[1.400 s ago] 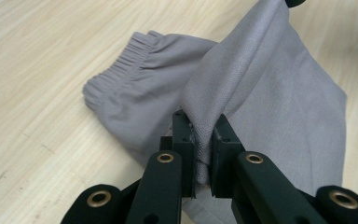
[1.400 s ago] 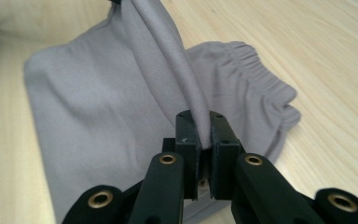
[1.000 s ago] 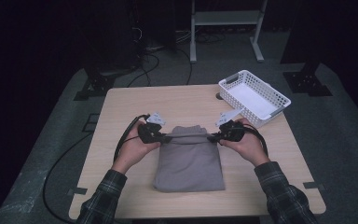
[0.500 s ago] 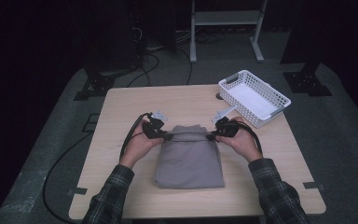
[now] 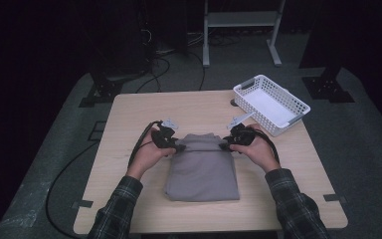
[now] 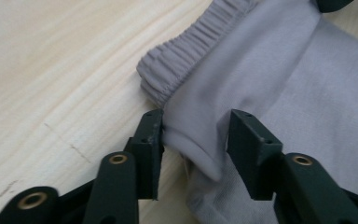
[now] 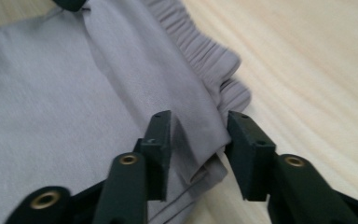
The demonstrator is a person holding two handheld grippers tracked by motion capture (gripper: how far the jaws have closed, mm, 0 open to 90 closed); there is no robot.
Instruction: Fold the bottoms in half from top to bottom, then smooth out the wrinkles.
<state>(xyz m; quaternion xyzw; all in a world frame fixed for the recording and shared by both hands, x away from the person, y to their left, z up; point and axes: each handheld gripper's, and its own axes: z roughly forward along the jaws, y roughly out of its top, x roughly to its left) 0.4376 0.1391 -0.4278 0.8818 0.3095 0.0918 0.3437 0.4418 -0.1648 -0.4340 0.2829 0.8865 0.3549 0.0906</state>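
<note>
My left tongs (image 5: 180,147) sit just left of centre in the high view, at the left edge of the folded grey garment (image 5: 202,167), and my right tongs (image 5: 223,146) sit opposite them at its right edge. The garment lies flat on the wooden surface (image 5: 129,119), in the middle of the frame, its elastic waistband toward the top.

In the left gripper view my left tongs (image 6: 193,140) have just been opening: the jaws stand part open with a soft fold of the grey cloth (image 6: 261,70) lying loose between them. The left jaw touches the fold, the right jaw stands clear of it. The gathered waistband (image 6: 186,56) runs toward the upper middle of that frame.

In the right gripper view my right tongs (image 7: 198,140) have likewise just been opening, with a ridge of the cloth (image 7: 51,93) between the jaws and no pinch on it.

A white basket (image 5: 298,107) stands at the upper right of the surface, well apart from the garment.
</note>
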